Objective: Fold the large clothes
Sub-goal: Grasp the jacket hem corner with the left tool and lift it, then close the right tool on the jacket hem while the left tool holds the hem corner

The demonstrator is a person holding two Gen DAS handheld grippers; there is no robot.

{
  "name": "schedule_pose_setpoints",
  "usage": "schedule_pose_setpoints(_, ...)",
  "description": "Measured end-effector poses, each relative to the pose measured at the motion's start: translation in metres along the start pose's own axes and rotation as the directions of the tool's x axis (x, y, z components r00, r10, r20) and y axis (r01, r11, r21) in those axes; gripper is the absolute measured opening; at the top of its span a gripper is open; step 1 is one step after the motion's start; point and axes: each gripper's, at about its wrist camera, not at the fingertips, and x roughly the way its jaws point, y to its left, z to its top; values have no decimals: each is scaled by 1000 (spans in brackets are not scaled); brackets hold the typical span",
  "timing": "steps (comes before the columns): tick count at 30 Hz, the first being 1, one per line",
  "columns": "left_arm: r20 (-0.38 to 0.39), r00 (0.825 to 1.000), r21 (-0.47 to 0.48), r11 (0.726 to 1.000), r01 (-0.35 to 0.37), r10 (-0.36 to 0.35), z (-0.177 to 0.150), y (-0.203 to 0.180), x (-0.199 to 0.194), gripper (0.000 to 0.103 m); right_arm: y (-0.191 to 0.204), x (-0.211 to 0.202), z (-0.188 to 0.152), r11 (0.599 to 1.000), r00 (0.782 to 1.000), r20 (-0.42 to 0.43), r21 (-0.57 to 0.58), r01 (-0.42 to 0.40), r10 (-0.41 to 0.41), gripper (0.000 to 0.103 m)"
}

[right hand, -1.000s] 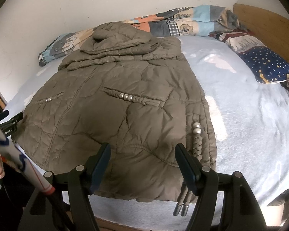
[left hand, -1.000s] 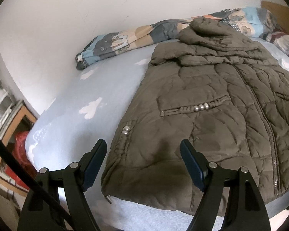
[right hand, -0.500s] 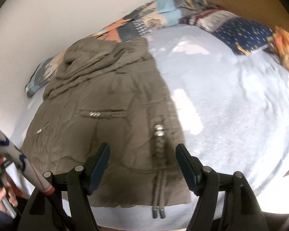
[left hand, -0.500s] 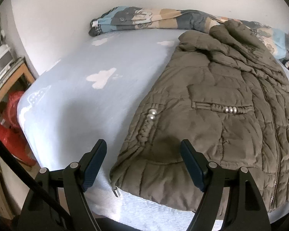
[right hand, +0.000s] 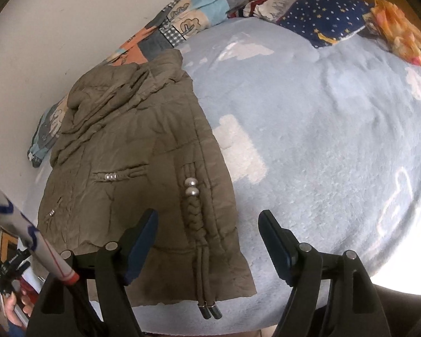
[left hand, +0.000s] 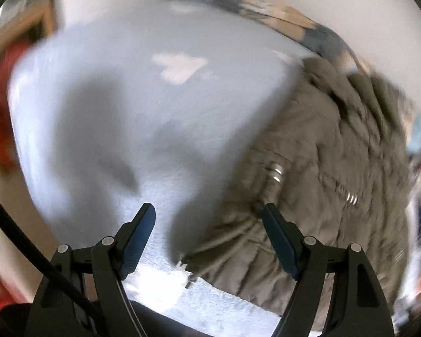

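While the olive padded jacket (right hand: pixel 132 185) lies flat on the bed (right hand: pixel 322 154), hem at the near edge, both tongs hang above its two hem corners. The left tongs (left hand: pixel 207 238) are spread and empty; the right tongs (right hand: pixel 207 241) are opening, nothing between them. A grip could catch only the drawstring cords (right hand: pixel 207 295), so the thick hem slips out. No container shows.

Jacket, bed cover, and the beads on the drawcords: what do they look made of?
Jacket: likely thin woven synthetic over padding; matte olive, stitched quilting, fine crinkles. Bed cover: plush fleece by the look; fuzzy pale blue nap with white cloud shapes. Beads: shiny silver, metal or metallised plastic, can't tell which.
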Motion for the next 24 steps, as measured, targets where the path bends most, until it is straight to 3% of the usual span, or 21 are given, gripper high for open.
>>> schedule_pose_setpoints(2, -44, 996, -92, 993, 79, -83, 1, 16, 7, 77, -2, 2, -1, 1000, 1000, -12, 16, -9, 9, 79)
schedule_pose_setpoints(5, -98, 976, -210, 963, 172, -195, -5, 32, 21, 77, -4, 6, -1, 999, 999, -27, 34, -21, 22, 79)
schedule_pose_setpoints(8, -113, 966, -240, 950, 202, -234, -11, 32, 26, 77, -5, 10, -2, 998, 998, -46, 47, -31, 34, 79)
schedule_pose_setpoints(16, -144, 951, -195, 950, 245, -275, -28, 12, 26, 77, -14, 20, -7, 991, 993, -95, 117, -59, 70, 80)
schedule_pose_setpoints(20, -187, 926, -102, 944, 314, -328, -42, -21, 30, 78, -18, 26, -13, 984, 987, -123, 155, -82, 102, 81)
schedule_pose_setpoints(24, -194, 917, -38, 937, 348, -348, -46, -41, 28, 78, -10, 29, -17, 987, 984, -137, 134, -93, 111, 87)
